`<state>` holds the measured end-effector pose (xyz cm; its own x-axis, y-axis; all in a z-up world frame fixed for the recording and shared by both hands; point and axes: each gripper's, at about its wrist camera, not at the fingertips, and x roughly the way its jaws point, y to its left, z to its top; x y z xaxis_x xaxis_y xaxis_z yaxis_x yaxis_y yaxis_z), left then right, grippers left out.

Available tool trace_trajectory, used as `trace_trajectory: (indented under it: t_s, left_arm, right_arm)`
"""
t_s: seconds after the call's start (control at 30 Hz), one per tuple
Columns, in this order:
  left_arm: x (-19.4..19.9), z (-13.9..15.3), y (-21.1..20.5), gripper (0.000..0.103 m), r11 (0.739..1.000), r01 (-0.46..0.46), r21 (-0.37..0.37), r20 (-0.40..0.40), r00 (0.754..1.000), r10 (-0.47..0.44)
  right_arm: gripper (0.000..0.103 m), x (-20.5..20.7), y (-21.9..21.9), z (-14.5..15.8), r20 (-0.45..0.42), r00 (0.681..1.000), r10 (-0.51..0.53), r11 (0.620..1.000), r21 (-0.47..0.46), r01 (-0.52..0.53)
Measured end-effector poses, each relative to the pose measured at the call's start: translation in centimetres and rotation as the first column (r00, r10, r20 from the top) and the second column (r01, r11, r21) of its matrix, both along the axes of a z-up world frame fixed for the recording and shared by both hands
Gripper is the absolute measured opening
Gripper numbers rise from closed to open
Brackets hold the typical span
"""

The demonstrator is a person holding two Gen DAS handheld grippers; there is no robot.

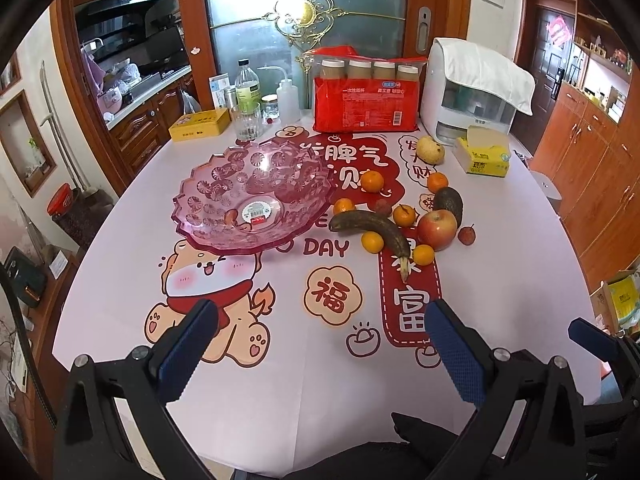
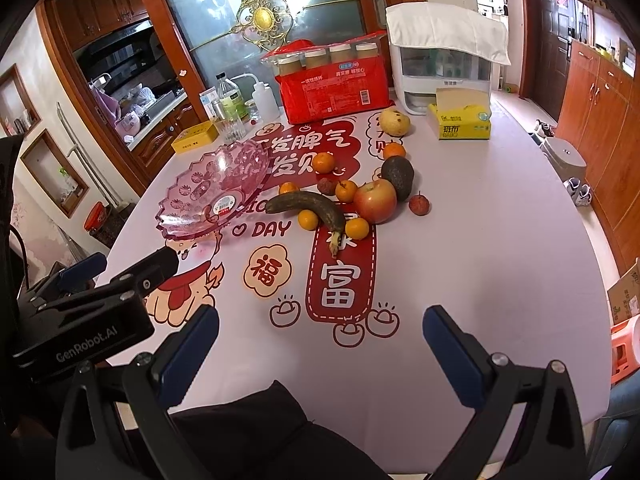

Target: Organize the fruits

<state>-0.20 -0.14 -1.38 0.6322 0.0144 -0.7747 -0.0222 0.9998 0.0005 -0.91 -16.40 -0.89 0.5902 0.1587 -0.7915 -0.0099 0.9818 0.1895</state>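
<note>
Left gripper [image 1: 320, 344]: jaws spread wide, nothing between them; held low over the near edge of the table, well apart from the fruit.
Right gripper [image 2: 320, 340]: jaws likewise wide apart and empty; held over the near edge, beside the left one.
Table [image 1: 256, 392]: white cloth printed with red characters and a cartoon dog.
Bowl [image 1: 256, 196]: pink clear plastic, scalloped rim, price sticker at its centre; no fruit inside; stands left of the fruit.
Banana [image 1: 376, 232]: dark, overripe, curved; lies at the near left of the cluster, stem toward the camera.
Apple [image 1: 437, 229]: red-yellow, upright, right of the banana.
Avocado [image 1: 449, 203]: dark, just behind the apple, touching it.
Tangerines [image 1: 372, 241]: six small ones scattered around the banana and apple.
Lychees [image 1: 466, 235]: two, one right of the apple, one behind the banana.
Pear [image 1: 430, 149]: yellow, spotted, at the back, near the tissue box [image 1: 484, 155].
Red pack [image 1: 366, 96]: paper cups, at the far edge.
</note>
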Motion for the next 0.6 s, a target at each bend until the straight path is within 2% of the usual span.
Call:
trace_trajectory:
  t_s: [0.27,0.6]
  left_arm:
    - [0.8,-0.4,-0.2,0.102,1.0,0.021,-0.008,-0.029,0.999,-0.021]
    - [4.2,-1.6,-1.2,0.102,0.999,0.038,0.014,-0.116,0.993,-0.036]
  right_arm:
    - [0.102,0.2,-0.4,-0.2,-0.007,1.0,0.011,1.0,0.018,-0.011]
    - [0.102,2.5,-2.3,-1.0,-0.01,0.999,-0.031,0.998,0.057,0.031]
